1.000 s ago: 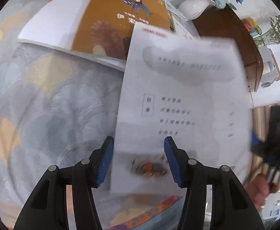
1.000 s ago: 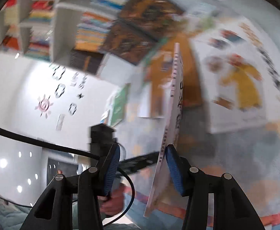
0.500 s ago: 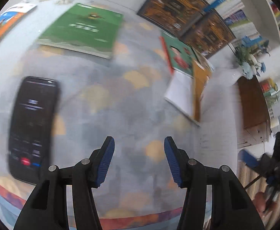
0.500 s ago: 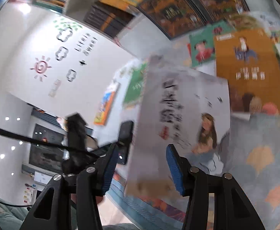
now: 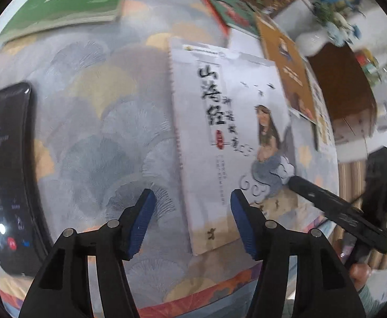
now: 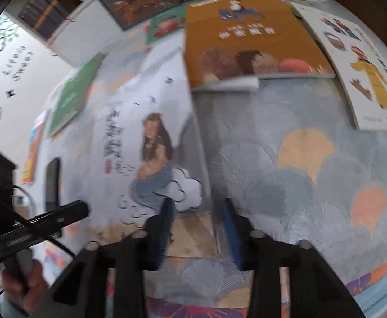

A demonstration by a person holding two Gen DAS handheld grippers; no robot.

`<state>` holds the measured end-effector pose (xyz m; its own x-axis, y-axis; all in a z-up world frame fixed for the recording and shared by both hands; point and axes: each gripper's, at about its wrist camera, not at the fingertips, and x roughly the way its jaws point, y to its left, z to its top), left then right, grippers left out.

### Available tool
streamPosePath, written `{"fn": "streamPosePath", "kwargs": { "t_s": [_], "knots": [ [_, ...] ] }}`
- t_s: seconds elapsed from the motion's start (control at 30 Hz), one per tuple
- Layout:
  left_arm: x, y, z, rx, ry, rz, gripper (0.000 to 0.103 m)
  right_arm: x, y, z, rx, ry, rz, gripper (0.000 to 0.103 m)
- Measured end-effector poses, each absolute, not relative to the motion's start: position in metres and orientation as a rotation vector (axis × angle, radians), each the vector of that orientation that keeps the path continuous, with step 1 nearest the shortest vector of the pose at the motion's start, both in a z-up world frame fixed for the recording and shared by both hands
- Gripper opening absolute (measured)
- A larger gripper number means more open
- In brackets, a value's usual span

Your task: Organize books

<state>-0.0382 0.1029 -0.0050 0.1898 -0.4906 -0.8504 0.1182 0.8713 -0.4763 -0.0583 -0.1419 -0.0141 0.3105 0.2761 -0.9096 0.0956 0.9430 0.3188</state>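
Note:
A white book [image 5: 233, 137] with black brush lettering and a long-haired girl on its cover lies flat on the patterned carpet. In the right wrist view the same white book [image 6: 145, 145] fills the middle left. My right gripper [image 6: 197, 222] straddles the book's near right edge, one pad over the cover and one over the carpet. Its jaws are closing, and the pads do not press on the book. One of its black fingers [image 5: 325, 204] lies over the book's lower right corner. My left gripper [image 5: 192, 204] hangs over the book's near left edge, jaws opening, holding nothing.
A black phone [image 5: 5, 172] lies at the left and a green book [image 5: 66, 0] at the far left. An orange book [image 6: 246, 34] and a white picture book [image 6: 365, 74] lie beyond. A wooden cabinet [image 5: 347, 87] with a flower vase [image 5: 312, 42] stands at the right.
The white book, held upright in my right gripper a second ago, now lies flat on the carpet. My right gripper tipped down and narrowed. The left view swung across the phone to the book.

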Motion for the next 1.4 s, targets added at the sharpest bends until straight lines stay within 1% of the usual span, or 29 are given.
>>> {"fn": "streamPosePath", "kwargs": {
  "t_s": [0.2,0.23,0.33,0.47,0.57,0.63,0.7,0.77,0.83,0.97,1.07,1.17,1.2,1.23,1.27,1.3,1.33,1.37,1.4],
  "knots": [
    [-0.035,0.104,-0.008,-0.398,1.325,-0.536,0.057,-0.072,-0.131,-0.004,0.359,1.220,0.182,0.034],
    [-0.033,0.111,-0.006,-0.452,1.311,-0.558,0.057,-0.074,-0.135,-0.003,0.391,1.211,0.196,0.034],
    [-0.026,0.141,0.002,-0.725,1.237,-0.677,0.057,-0.074,-0.146,-0.018,0.532,1.229,0.215,0.034],
    [-0.021,0.136,-0.004,-0.656,1.263,-0.647,0.057,-0.074,-0.137,-0.023,0.520,1.227,0.213,0.034],
    [-0.026,0.124,-0.019,-0.685,1.311,-0.680,0.049,-0.074,-0.134,-0.023,0.520,1.221,0.202,0.034],
    [-0.032,0.120,-0.023,-0.631,1.324,-0.627,0.044,-0.074,-0.135,-0.024,0.547,1.218,0.205,0.034],
    [-0.034,0.127,-0.022,-0.631,1.316,-0.600,0.044,-0.076,-0.141,-0.024,0.571,1.218,0.204,0.032],
    [-0.032,0.134,-0.016,-0.573,1.294,-0.549,0.044,-0.077,-0.143,-0.024,0.584,1.219,0.203,0.032],
    [-0.027,0.135,-0.018,-0.550,1.315,-0.557,0.044,-0.077,-0.140,-0.024,0.567,1.218,0.198,0.032],
    [-0.027,0.134,-0.024,-0.604,1.340,-0.603,0.044,-0.075,-0.137,-0.024,0.580,1.216,0.194,0.034],
    [-0.030,0.127,-0.027,-0.762,1.358,-0.720,0.044,-0.075,-0.149,-0.029,0.683,1.218,0.210,0.035],
    [-0.029,0.118,-0.015,-0.784,1.330,-0.751,0.044,-0.074,-0.164,-0.035,0.868,1.216,0.265,0.035],
    [-0.029,0.118,-0.010,-0.776,1.311,-0.735,0.042,-0.074,-0.167,-0.036,0.907,1.213,0.277,0.035],
    [-0.028,0.118,-0.005,-0.785,1.294,-0.728,0.035,-0.074,-0.169,-0.036,0.936,1.208,0.284,0.035],
    [-0.026,0.120,-0.001,-0.817,1.283,-0.738,0.031,-0.074,-0.171,-0.034,0.958,1.200,0.292,0.036],
    [-0.023,0.121,0.001,-0.862,1.278,-0.758,0.025,-0.074,-0.174,-0.034,0.988,1.194,0.314,0.040],
    [-0.020,0.123,0.002,-0.939,1.271,-0.799,0.022,-0.074,-0.176,-0.035,1.035,1.181,0.336,0.045],
    [-0.017,0.125,0.002,-0.975,1.269,-0.816,0.021,-0.075,-0.178,-0.037,1.067,1.174,0.342,0.061],
    [-0.014,0.125,0.003,-1.004,1.268,-0.830,0.021,-0.076,-0.179,-0.039,1.101,1.163,0.348,0.067]
  ]
}}
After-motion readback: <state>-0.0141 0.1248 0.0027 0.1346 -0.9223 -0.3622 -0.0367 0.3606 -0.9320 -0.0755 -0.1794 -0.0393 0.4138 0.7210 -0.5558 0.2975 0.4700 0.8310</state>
